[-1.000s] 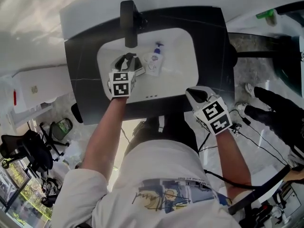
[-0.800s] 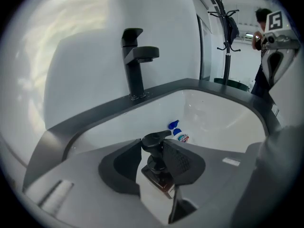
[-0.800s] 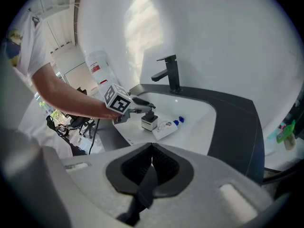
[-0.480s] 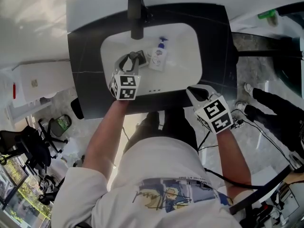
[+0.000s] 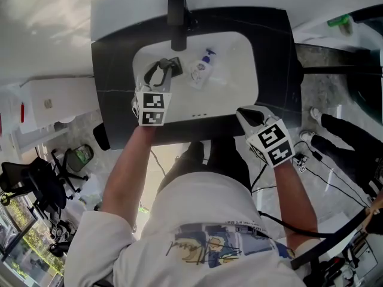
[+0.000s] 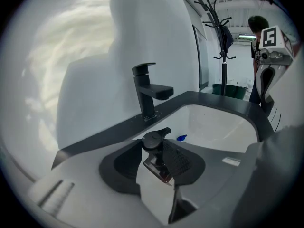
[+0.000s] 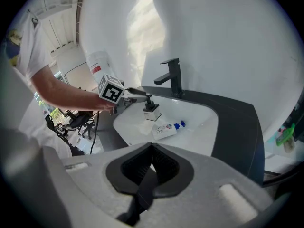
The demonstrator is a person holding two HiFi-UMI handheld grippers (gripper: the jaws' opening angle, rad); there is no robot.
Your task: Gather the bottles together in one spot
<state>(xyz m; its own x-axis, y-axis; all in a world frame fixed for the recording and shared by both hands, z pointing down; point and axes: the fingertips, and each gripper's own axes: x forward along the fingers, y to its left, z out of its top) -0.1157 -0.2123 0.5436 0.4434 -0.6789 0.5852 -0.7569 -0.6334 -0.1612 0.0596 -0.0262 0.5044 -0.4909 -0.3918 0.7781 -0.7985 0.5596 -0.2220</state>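
My left gripper (image 5: 164,72) (image 6: 159,164) is shut on a white pump bottle (image 6: 154,184) (image 7: 151,112) with a black pump head (image 6: 156,139), held upright over the left part of the white basin (image 5: 236,82). A second white bottle (image 5: 199,72) (image 7: 164,129) with a blue cap (image 6: 182,137) lies on its side in the basin, just right of the held one. My right gripper (image 5: 246,114) (image 7: 151,150) hovers at the front right edge of the black counter (image 5: 275,58), jaws shut with nothing between them.
A black faucet (image 5: 178,20) (image 6: 147,91) (image 7: 173,77) stands at the back of the basin. A green bottle (image 5: 337,21) (image 7: 285,137) sits on a ledge far right. White wall behind the counter; a coat stand (image 6: 222,56) and cluttered floor surround it.
The left gripper has lifted the pump bottle slightly and drawn it a little left, away from the lying bottle. The right gripper has stayed at the counter's front edge.
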